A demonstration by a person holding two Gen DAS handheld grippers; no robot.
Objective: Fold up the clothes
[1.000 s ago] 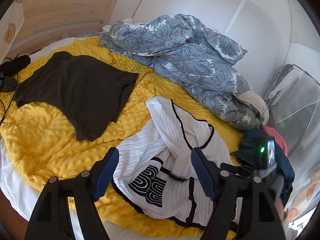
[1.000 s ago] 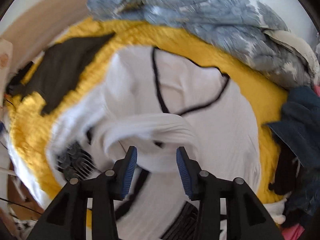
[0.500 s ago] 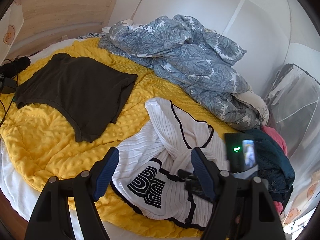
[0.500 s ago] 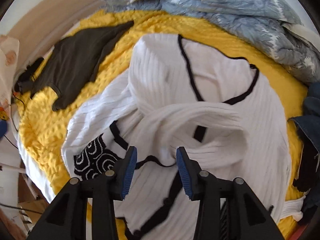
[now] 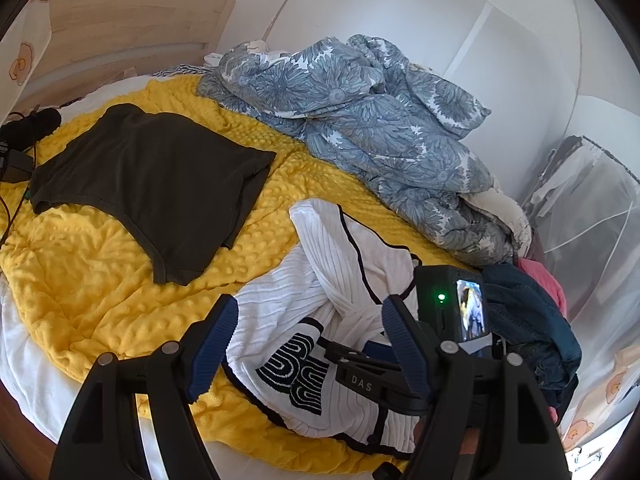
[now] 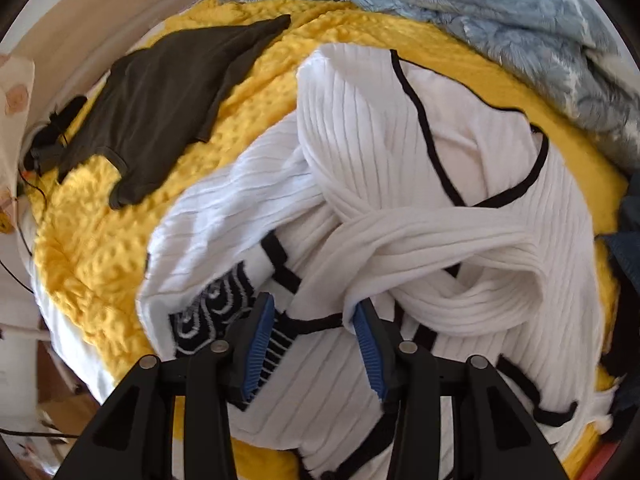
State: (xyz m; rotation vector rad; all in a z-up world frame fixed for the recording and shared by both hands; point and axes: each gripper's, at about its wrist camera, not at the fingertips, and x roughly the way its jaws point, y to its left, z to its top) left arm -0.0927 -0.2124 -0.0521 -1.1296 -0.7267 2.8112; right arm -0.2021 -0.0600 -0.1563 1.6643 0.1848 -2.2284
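A white ribbed garment with black trim [image 5: 336, 280] lies crumpled on the yellow blanket [image 5: 100, 264], and it fills the right wrist view [image 6: 400, 208]. My left gripper [image 5: 308, 344] is open and empty, held above the garment's near edge. My right gripper [image 6: 312, 340] is open, low over the garment, its jaws standing either side of a black-trimmed fold without closing on it. It also shows in the left wrist view [image 5: 372, 360] on the garment. A dark olive shirt [image 5: 160, 184] lies flat on the blanket to the left, and shows in the right wrist view [image 6: 168, 104].
A blue floral duvet [image 5: 380, 128] is heaped at the back of the bed. A pile of dark blue and pink clothes [image 5: 532, 316] sits at the right. A wooden headboard [image 5: 120, 36] stands at the far left. Black cables and a device [image 5: 24, 136] lie at the left edge.
My right gripper has moved down and in toward the white garment's black-trimmed fold. My left gripper has stayed almost still.
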